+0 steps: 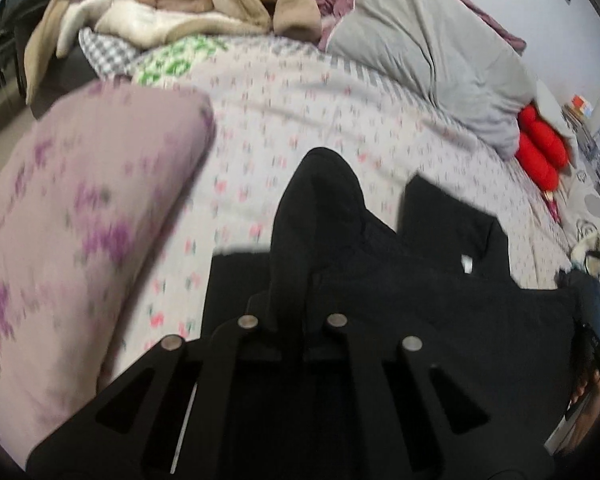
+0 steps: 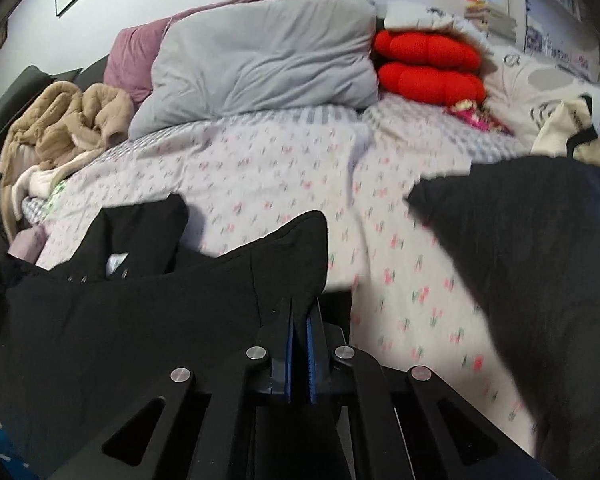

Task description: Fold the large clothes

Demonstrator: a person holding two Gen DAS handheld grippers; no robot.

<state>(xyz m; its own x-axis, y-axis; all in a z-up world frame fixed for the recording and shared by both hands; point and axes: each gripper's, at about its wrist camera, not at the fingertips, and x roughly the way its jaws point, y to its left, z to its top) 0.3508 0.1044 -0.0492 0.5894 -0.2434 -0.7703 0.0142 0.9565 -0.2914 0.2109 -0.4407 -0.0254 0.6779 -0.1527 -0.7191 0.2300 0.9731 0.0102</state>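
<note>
Claws (image 1: 290, 308) (image 2: 300, 320) both clamp black garment (image 2: 120, 320).

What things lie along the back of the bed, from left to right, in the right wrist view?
Beige coat → grey pillow → red cushions → white bedding.

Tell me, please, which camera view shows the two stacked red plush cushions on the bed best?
The right wrist view: the two stacked red plush cushions appear large and fairly sharp beside the grey folded duvet. The left wrist view shows them small, near the right edge, partly hidden behind that duvet.
</note>
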